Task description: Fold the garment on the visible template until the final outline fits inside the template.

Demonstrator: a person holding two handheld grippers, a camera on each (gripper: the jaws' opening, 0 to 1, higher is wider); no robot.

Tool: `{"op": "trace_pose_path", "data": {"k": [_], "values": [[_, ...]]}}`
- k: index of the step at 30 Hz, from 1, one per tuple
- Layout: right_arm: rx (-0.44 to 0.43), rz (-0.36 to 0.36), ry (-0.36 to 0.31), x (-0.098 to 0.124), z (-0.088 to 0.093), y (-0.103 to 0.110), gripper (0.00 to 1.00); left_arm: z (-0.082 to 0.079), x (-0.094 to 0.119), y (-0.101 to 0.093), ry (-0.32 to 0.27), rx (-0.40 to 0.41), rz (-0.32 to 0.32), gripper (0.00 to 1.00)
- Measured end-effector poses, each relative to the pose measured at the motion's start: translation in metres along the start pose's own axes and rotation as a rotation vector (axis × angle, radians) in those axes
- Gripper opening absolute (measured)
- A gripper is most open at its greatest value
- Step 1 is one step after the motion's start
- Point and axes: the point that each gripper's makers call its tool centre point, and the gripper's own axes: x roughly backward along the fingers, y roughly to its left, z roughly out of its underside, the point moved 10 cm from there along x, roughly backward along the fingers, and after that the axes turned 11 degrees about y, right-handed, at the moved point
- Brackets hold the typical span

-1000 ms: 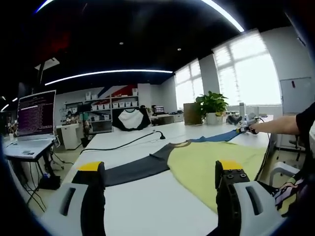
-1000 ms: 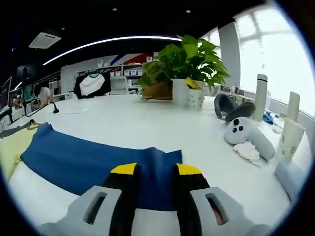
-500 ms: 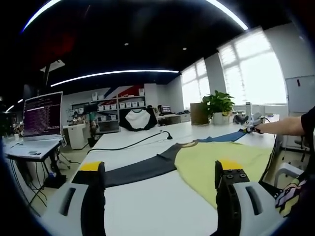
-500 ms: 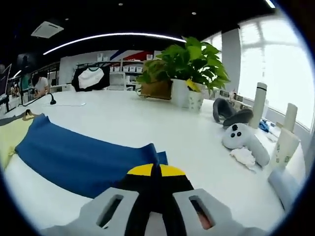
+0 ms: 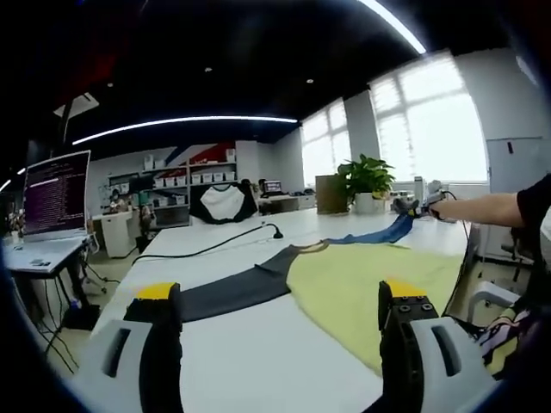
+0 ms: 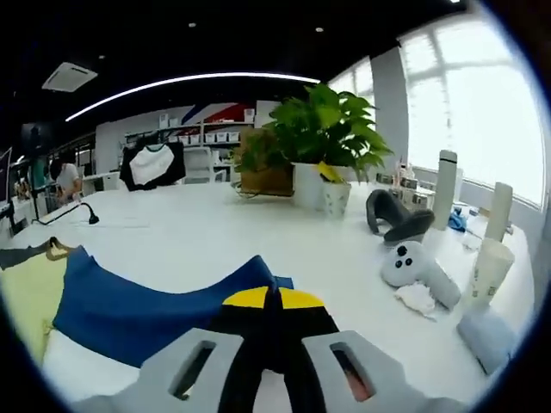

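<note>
My R tongs (image 6: 269,298) clamped on blue cloth sleeve (image 6: 146,301), frame centre | L tongs (image 5: 280,297) wide apart, empty | yellow-bodied shirt (image 5: 370,280) flat (no fold done yet).

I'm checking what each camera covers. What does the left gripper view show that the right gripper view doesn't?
Left gripper view: the dark grey sleeve laid flat, a monitor, and the open left hand-held gripper.

Right gripper view: the shut right hand-held gripper pinching the blue sleeve, a white controller, bottles and a cup.

Both: the white table, the shirt's yellow body, the blue sleeve and the potted plant.
</note>
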Motion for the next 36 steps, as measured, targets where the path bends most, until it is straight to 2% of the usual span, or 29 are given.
{"op": "trace_pose_path", "data": {"k": [2,4,6,8,13,17,20,22,27,34,36], "values": [[-0.007,-0.005,-0.017,0.005,-0.009,0.003,0.00,-0.001,0.000,0.000,-0.012,-0.004,0.002,1.00],[-0.122,-0.038,-0.041,0.009,-0.015,0.010,0.00,-0.003,-0.002,0.002,-0.027,0.032,-0.021,1.00],[-0.099,-0.037,-0.054,0.013,-0.023,0.014,0.00,-0.005,-0.003,0.000,-0.067,0.030,-0.034,1.00],[-0.052,-0.047,-0.088,0.019,-0.036,0.023,0.00,-0.005,-0.004,-0.002,-0.062,0.030,-0.018,1.00],[-0.063,-0.092,-0.112,0.034,-0.057,0.047,0.00,-0.005,-0.003,-0.006,-0.058,0.027,0.005,1.00],[-0.031,-0.116,-0.118,0.046,-0.075,0.069,0.00,-0.006,0.001,-0.006,-0.064,0.025,0.008,1.00],[-0.061,-0.138,-0.106,0.055,-0.084,0.084,0.00,-0.005,0.004,-0.004,-0.065,0.029,-0.005,1.00],[-0.049,-0.148,-0.106,0.062,-0.090,0.095,0.00,-0.005,0.005,-0.004,-0.064,0.026,-0.006,1.00],[-0.047,-0.196,-0.143,0.081,-0.106,0.122,0.00,-0.001,0.006,-0.006,-0.032,-0.010,0.011,1.00],[-0.023,-0.264,-0.183,0.099,-0.128,0.158,0.00,0.001,0.009,-0.002,-0.027,0.004,0.003,1.00],[-0.058,-0.309,-0.178,0.100,-0.132,0.169,0.00,0.000,0.010,-0.002,-0.028,0.002,0.003,1.00]]}}
